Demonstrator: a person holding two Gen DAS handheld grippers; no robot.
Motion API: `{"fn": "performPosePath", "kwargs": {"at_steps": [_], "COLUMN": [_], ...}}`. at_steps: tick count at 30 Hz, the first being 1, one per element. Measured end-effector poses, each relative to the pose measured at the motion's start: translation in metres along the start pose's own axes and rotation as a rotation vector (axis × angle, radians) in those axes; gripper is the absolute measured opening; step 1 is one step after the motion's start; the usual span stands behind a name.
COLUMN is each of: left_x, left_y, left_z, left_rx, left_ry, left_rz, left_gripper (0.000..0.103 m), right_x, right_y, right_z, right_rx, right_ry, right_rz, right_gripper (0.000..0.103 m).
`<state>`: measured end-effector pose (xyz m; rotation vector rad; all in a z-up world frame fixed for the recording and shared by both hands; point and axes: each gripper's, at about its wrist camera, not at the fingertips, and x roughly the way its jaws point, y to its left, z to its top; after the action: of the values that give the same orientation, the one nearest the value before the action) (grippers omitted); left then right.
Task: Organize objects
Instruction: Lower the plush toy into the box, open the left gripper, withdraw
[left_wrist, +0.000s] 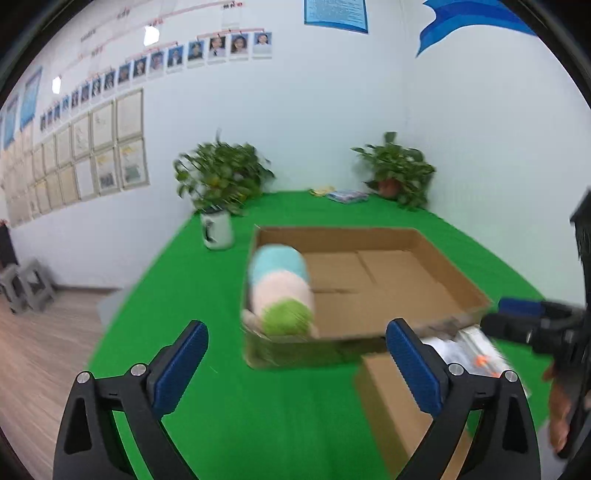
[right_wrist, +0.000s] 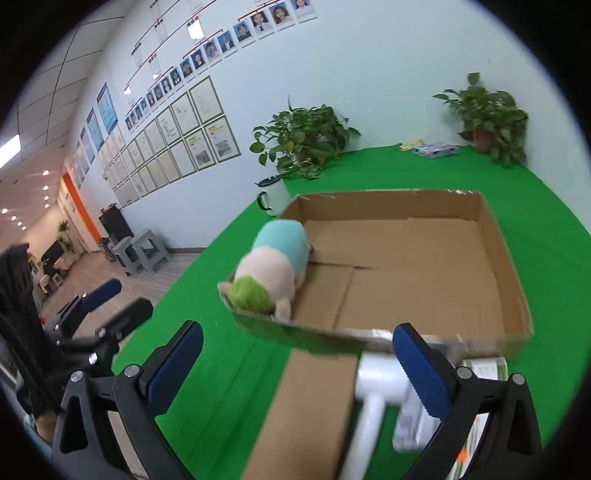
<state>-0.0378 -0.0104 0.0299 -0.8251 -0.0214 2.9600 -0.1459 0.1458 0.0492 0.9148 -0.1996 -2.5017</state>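
The green tabletop (right_wrist: 229, 369) is seen carrying a cardboard box (right_wrist: 495, 236) mid-surface. A plush toy (right_wrist: 273, 266) is already lodged in the box's near left corner. Both the left gripper (left_wrist: 295, 373) and right gripper (right_wrist: 299, 369) are held wide apart, empty. A white item (right_wrist: 376, 387) by the near edge is judged next: it must be straddled and pinched.

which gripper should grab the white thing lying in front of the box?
Right, probably. The white item lies just ahead of its open fingers, near the box. The left, also open, has it off to its right side.
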Motion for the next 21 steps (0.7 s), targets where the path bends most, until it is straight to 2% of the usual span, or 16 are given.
{"fn": "performPosePath", "kwargs": {"at_steps": [5,9,14,21], "left_x": [-0.011,-0.024,-0.070,-0.114], "left_y": [-0.025,-0.036,-0.047,-0.059], "left_z": [-0.024,-0.024,-0.018,-0.024], "left_rx": [-0.002,0.008,0.033,0.043], "left_ry": [0.050,0.064,-0.006,-0.131], "left_rz": [-0.078,-0.119,-0.097,-0.035], "left_gripper": [0.096,0.094,0.094,0.097], "right_x": [-0.021,-0.034,-0.060,-0.065], "right_y": [-0.002,0.005,0.023,0.034], "right_z": [-0.051,-0.078,-0.085,-0.086], "right_rx": [0.021,0.012,-0.059,-0.109], "right_ry": [0.017,0.066,0.008,-0.050], "right_rz": [-0.044,-0.040,-0.100,-0.204], "right_gripper": [0.102,0.102,0.102,0.102]}}
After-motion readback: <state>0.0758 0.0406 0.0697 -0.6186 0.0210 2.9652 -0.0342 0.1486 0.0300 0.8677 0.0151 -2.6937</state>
